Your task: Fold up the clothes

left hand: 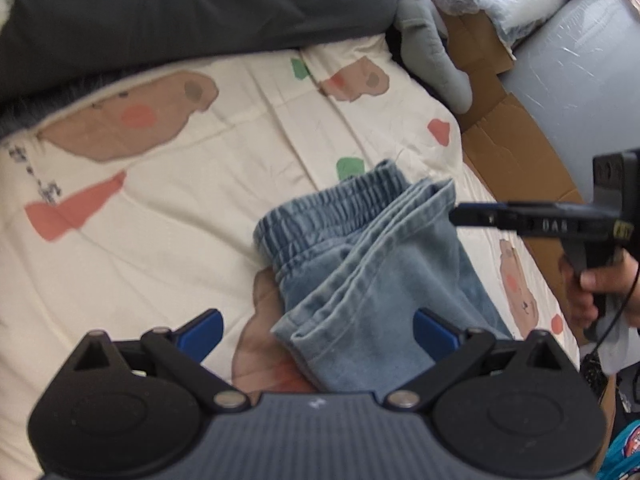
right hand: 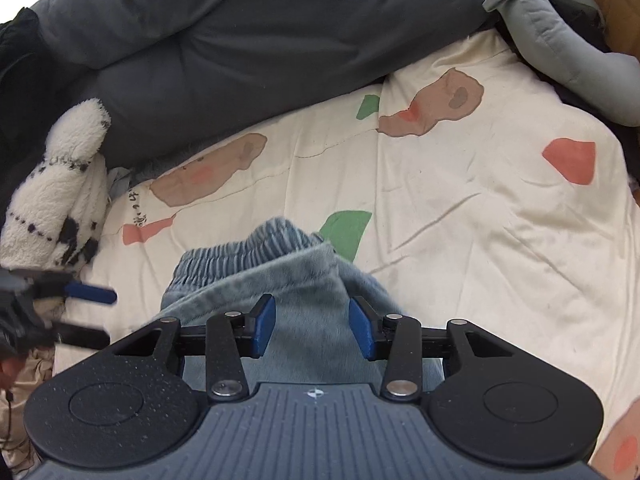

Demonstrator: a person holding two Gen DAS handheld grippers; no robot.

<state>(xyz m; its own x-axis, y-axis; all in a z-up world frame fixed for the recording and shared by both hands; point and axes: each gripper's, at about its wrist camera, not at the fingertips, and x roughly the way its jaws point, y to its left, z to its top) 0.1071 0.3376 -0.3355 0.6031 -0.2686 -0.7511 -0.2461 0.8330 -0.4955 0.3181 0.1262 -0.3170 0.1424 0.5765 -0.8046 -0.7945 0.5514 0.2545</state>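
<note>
A cream bedsheet (right hand: 460,240) printed with brown, red and green shapes covers the bed, with a dark grey duvet (right hand: 240,40) bunched along its far edge and a white fluffy toy (right hand: 60,184) at the left. The folded light-blue jeans (left hand: 360,264) lie near the middle of the sheet, elastic waistband on the far side. The left gripper (left hand: 318,330) hangs wide open over their near hem, gripping nothing, while the right gripper (right hand: 312,328) is half open above the denim, its pads (right hand: 362,330) not pressing it.

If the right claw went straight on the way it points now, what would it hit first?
Most likely the folded blue jeans: the right claw stands open just above the denim, which fills the gap between its pads. How far above is hard to judge.
</note>
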